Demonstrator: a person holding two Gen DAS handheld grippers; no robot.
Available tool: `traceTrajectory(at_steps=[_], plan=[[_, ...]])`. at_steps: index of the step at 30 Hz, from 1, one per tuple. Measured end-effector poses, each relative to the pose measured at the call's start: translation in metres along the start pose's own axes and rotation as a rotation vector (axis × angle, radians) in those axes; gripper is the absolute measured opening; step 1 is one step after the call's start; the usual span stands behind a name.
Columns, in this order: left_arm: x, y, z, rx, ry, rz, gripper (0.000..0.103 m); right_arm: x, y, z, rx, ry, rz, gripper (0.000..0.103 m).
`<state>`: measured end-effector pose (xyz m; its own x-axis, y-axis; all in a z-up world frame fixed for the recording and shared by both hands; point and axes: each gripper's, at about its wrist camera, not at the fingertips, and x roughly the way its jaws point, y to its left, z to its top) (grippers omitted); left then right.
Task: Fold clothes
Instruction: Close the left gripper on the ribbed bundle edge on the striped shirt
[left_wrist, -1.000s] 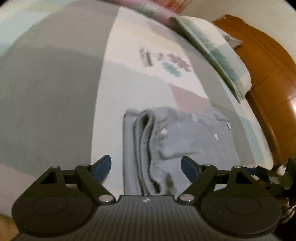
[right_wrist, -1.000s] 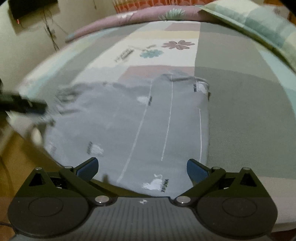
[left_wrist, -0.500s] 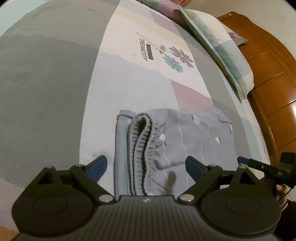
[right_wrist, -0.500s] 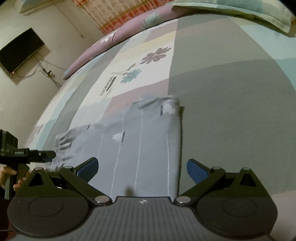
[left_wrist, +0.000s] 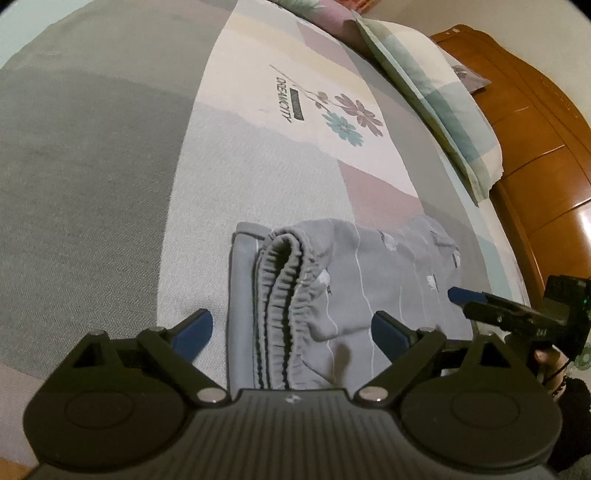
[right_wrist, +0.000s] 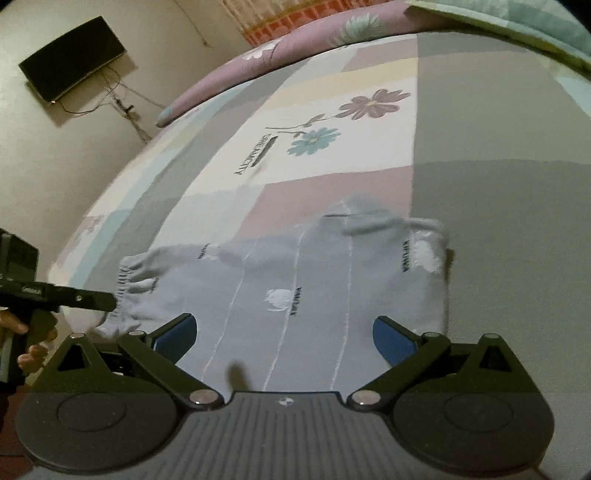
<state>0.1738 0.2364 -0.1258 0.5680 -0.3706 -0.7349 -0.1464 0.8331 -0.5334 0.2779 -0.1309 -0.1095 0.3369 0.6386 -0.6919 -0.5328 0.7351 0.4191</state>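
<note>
Grey shorts (left_wrist: 369, 273) lie flat on bed (left_wrist: 92, 184), part folded. Cloth looks soft, light, floppy; likely bends and slides easy. Best hold: thick stretchy waistband (left_wrist: 280, 280). Left hand-held gripper (left_wrist: 291, 326) wide open above waistband, holds nothing. Right hand-held gripper (right_wrist: 284, 334) open too, empty.

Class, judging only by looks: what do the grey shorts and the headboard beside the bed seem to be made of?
Grey shorts: soft knitted fabric, probably cotton jersey, matte; it creases and the elastic waistband is gathered. Headboard: wood or wood veneer, orange-brown, glossy; it shows panel lines and a sheen.
</note>
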Motion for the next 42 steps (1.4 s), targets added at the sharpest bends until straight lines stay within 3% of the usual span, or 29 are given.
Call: traceTrajectory(at_steps=[3,15,21,28,36,42], plan=[[0.000,0.001,0.000,0.002,-0.001,-0.006,0.093,-0.007,0.007,0.003,-0.038,-0.001,-0.058,0.103],[-0.002,0.001,-0.003,0.001,-0.018,-0.015,0.093,-0.022,0.007,0.006,-0.047,-0.017,-0.080,0.103],[-0.004,0.000,-0.008,0.008,-0.029,-0.034,0.093,-0.030,-0.013,0.003,0.036,-0.032,-0.073,0.103],[-0.007,0.014,-0.007,-0.046,-0.058,-0.097,0.093,-0.029,-0.058,-0.011,0.231,0.012,0.062,0.103],[0.003,0.023,0.011,-0.127,-0.079,-0.141,0.093,-0.010,-0.078,0.001,0.343,-0.019,0.198,0.103],[-0.003,0.029,0.000,-0.195,-0.026,-0.197,0.093,-0.006,-0.090,0.004,0.396,0.003,0.282,0.103]])
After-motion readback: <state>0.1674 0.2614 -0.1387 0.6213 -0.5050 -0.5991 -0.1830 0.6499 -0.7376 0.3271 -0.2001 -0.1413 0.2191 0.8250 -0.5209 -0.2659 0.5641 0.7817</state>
